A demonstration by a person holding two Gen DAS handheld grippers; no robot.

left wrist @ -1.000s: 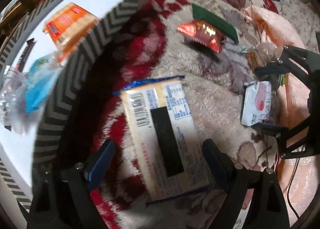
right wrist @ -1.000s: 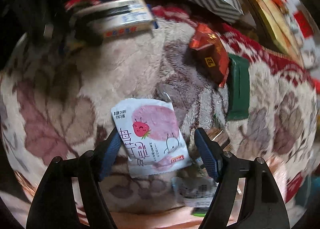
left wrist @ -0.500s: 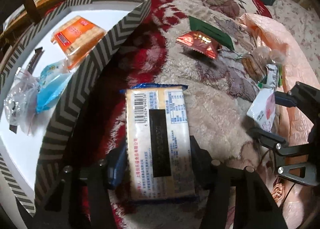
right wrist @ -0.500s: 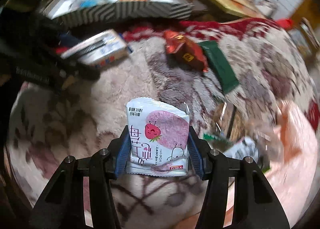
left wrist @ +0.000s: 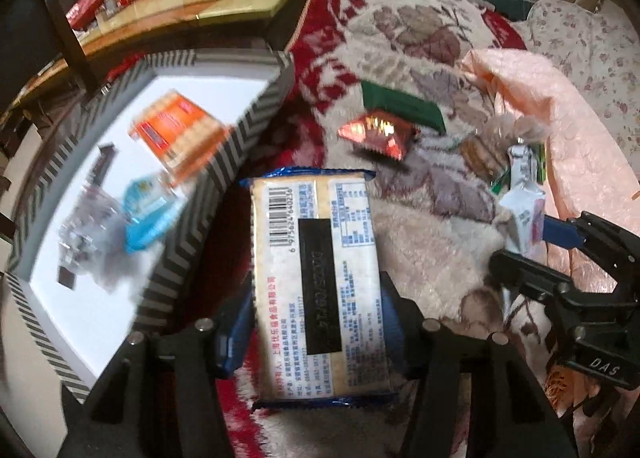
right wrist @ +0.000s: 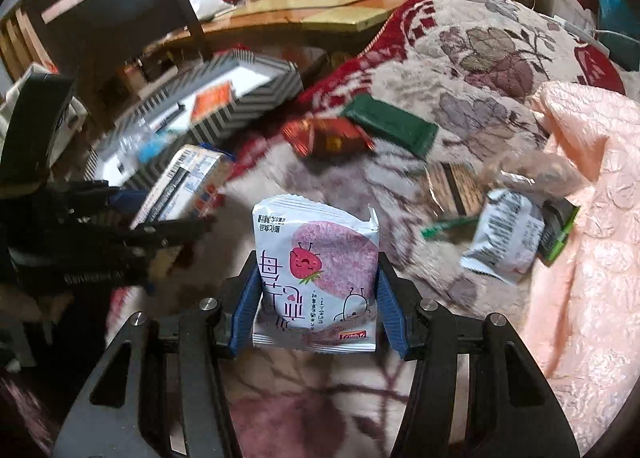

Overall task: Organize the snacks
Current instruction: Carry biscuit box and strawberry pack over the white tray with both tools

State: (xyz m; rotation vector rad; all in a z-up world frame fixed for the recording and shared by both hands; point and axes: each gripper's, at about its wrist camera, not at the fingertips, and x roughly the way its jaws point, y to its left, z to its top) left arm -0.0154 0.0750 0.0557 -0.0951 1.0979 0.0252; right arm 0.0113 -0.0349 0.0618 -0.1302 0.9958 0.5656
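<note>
My left gripper (left wrist: pixel 316 328) is shut on a long cream cracker pack with blue ends (left wrist: pixel 316 278), held just above the fluffy blanket. The same cracker pack (right wrist: pixel 180 182) shows at the left of the right wrist view, in the dark left gripper. My right gripper (right wrist: pixel 316 314) is shut on a white strawberry snack packet (right wrist: pixel 316 270), lifted off the blanket; that packet (left wrist: pixel 526 218) also shows edge-on in the left wrist view. A chevron-striped box (left wrist: pixel 224 162) with a white floor lies to the left and holds an orange cracker pack (left wrist: pixel 180 134), a blue packet (left wrist: pixel 146 214) and a clear bag.
On the floral blanket (right wrist: pixel 480 58) lie a red foil packet (right wrist: pixel 324 136), a green bar (right wrist: pixel 390 124), a white barcode packet (right wrist: pixel 504 240) and other wrappers. A pink quilt (right wrist: pixel 580 218) rises at the right. A wooden table (right wrist: pixel 312 6) with clutter stands behind.
Both grippers closed on their packs: the left on the cracker pack, the right on the strawberry packet. Both then lifted them off the blanket, and the right wrist rolled upright.
</note>
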